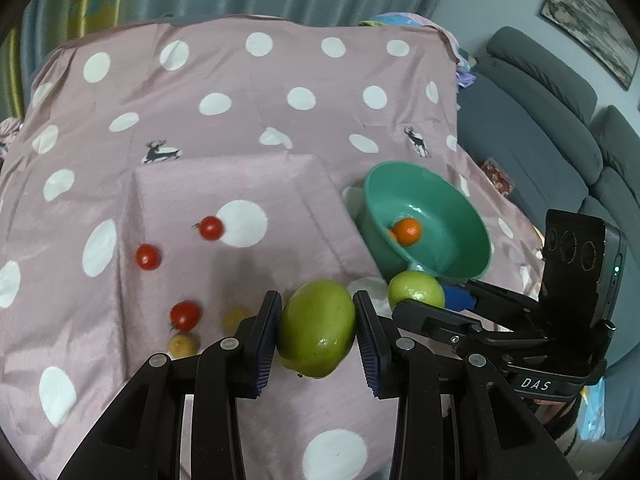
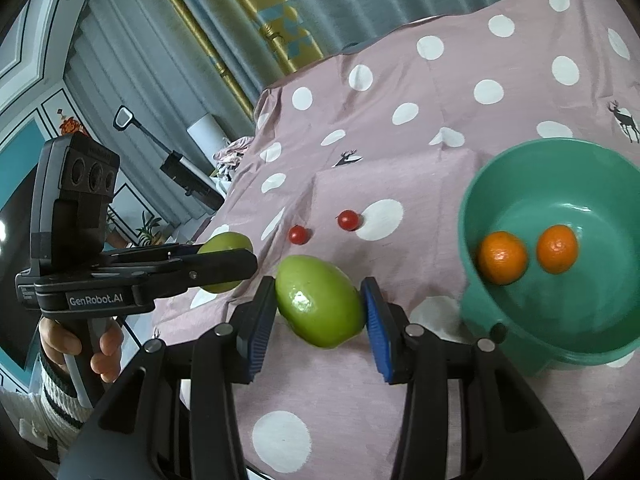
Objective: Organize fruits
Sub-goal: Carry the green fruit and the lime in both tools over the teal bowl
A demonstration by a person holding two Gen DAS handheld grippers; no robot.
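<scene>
My left gripper [image 1: 318,297] is shut on a green fruit [image 1: 316,334], held above the pink dotted cloth [image 1: 248,92]. My right gripper [image 2: 319,282] is shut on a second green fruit [image 2: 318,300], just left of the teal bowl [image 2: 580,300]. Two oranges [image 2: 503,263] [image 2: 557,249] lie in that bowl. In the left wrist view the right gripper [image 1: 424,299] and its fruit [image 1: 416,289] hover at the near rim of the bowl [image 1: 456,208]. In the right wrist view the left gripper [image 2: 226,257] holds its fruit [image 2: 224,243] at the left.
Three cherry tomatoes [image 1: 211,227] [image 1: 148,257] [image 1: 185,315] and two small yellowish fruits [image 1: 236,318] [image 1: 183,344] lie on the cloth, left of my left gripper. A grey sofa [image 1: 552,128] stands right of the table. A hand [image 2: 106,344] grips the left handle.
</scene>
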